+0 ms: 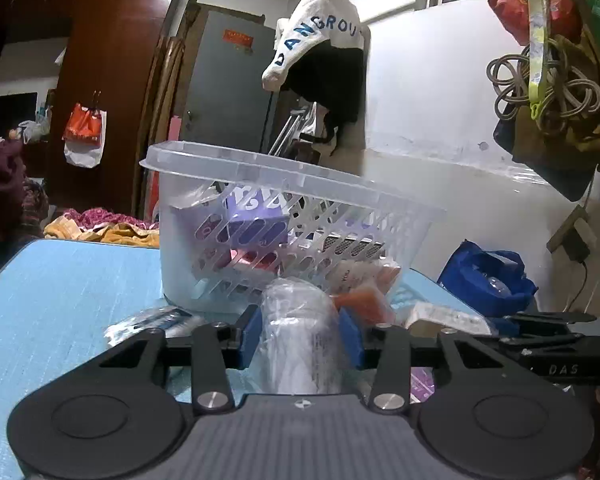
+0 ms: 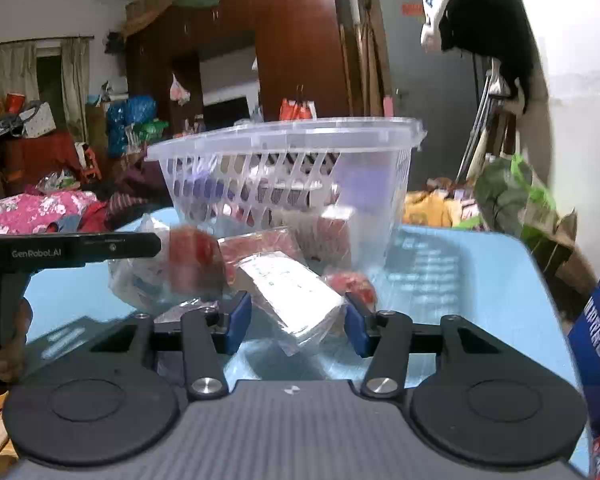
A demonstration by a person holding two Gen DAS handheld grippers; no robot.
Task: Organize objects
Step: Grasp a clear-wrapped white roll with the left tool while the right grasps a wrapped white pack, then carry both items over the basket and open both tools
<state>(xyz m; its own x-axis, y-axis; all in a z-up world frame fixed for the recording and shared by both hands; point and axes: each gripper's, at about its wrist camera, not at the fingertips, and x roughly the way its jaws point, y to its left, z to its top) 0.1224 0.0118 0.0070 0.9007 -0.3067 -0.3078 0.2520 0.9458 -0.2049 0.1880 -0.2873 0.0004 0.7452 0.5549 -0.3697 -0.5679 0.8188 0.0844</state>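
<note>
A clear slotted plastic basket (image 1: 284, 184) stands on the blue table (image 1: 60, 288) and holds purple and pink boxes (image 1: 256, 220). My left gripper (image 1: 302, 334) is shut on a clear plastic-wrapped roll (image 1: 300, 332), in front of the basket. In the right wrist view the basket (image 2: 284, 140) is ahead. My right gripper (image 2: 298, 318) has its blue pads on both sides of a clear-wrapped white packet (image 2: 296, 296). I cannot tell if the pads press it. Red packets (image 2: 196, 260) lie near it.
Loose packets lie on the table by the basket: an orange one (image 1: 364, 300), a white box (image 1: 440, 316), a clear bag (image 1: 156, 320). A blue bag (image 1: 488, 276) sits at the right edge. The left gripper's body (image 2: 68, 248) shows at the left. Clothes and wardrobes stand behind.
</note>
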